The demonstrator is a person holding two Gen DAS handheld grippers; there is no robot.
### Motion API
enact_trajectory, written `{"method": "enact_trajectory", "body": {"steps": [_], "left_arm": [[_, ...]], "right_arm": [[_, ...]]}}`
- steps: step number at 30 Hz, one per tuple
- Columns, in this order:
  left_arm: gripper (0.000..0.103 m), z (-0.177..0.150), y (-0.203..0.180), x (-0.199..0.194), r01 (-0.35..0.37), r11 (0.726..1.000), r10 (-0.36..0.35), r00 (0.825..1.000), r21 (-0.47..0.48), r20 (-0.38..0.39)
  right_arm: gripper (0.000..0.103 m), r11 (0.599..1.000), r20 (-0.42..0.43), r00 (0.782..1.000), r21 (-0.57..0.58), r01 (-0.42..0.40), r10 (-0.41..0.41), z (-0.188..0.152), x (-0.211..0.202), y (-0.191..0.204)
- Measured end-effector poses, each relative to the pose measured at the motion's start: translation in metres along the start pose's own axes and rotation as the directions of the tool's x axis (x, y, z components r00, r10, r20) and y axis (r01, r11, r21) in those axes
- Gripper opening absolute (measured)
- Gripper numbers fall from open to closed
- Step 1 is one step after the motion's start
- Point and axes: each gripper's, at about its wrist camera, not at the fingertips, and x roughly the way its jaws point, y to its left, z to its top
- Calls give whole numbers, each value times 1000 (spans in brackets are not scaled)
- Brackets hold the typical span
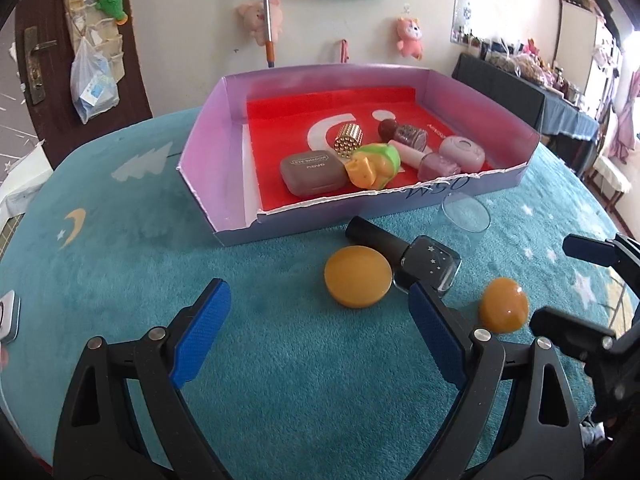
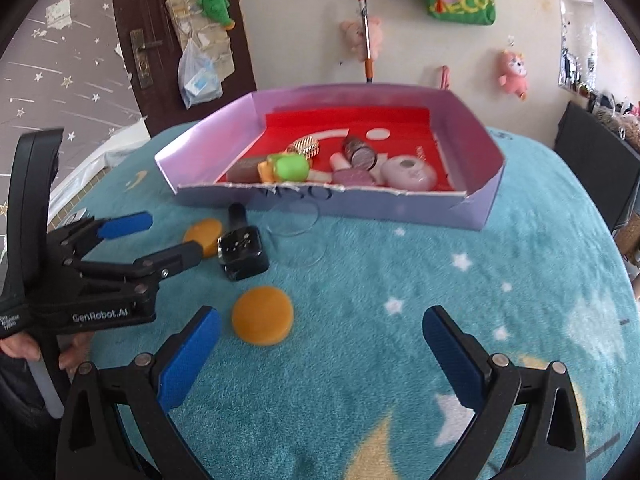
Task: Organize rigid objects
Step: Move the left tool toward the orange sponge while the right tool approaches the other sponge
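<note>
The box (image 2: 332,204) sits in the middle of the blue table cover (image 2: 400,300), and I will tell every place from it.

Far to the left of the box, the left gripper (image 2: 168,236) is spread wide and holds nothing. Just in front of the box, on its left side, lies the first orange disc (image 1: 357,277). Touching that disc is the black bottle (image 1: 404,256), lying on its side. I think the bottle is glass, so it is hard, a bit heavy, slick, and may break if dropped. Its square body looks like the best place to pinch, on the two flat sides, not on the round cap. Right next to it, against the front wall of the box, lies a clear glass lens (image 1: 466,213). It is thin and flat, so it may be hard to pick up. The second orange disc (image 2: 262,315) is nearer to us, well apart from the box. The discs look smooth and light, so I would grab them at the edges.

The right gripper (image 2: 320,344) is spread wide too, and empty.

Inside the box are a grey eye shadow case (image 1: 314,174), a green toy (image 1: 374,166) and pink bottles (image 1: 430,162). The low front wall stands in the way, so things must go up and over.
</note>
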Motion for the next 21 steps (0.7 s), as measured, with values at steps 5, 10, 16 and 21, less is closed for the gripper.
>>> {"method": "enact_trajectory", "body": {"steps": [5, 10, 16, 21], "left_arm": [[91, 6, 2, 11, 21, 1000, -21, 999, 6, -35], [81, 11, 4, 17, 38, 999, -37, 998, 5, -52], [79, 11, 3, 21, 48, 999, -48, 997, 4, -67], [70, 10, -2, 24, 53, 998, -51, 996, 21, -79]], "right_arm": [[98, 1000, -40, 999, -9, -25, 25, 0, 10, 5], [88, 998, -75, 997, -55, -29, 25, -1, 17, 14], [82, 993, -75, 997, -115, 2, -10, -2, 21, 24], [79, 994, -66, 997, -105, 42, -49, 2, 22, 19]]}}
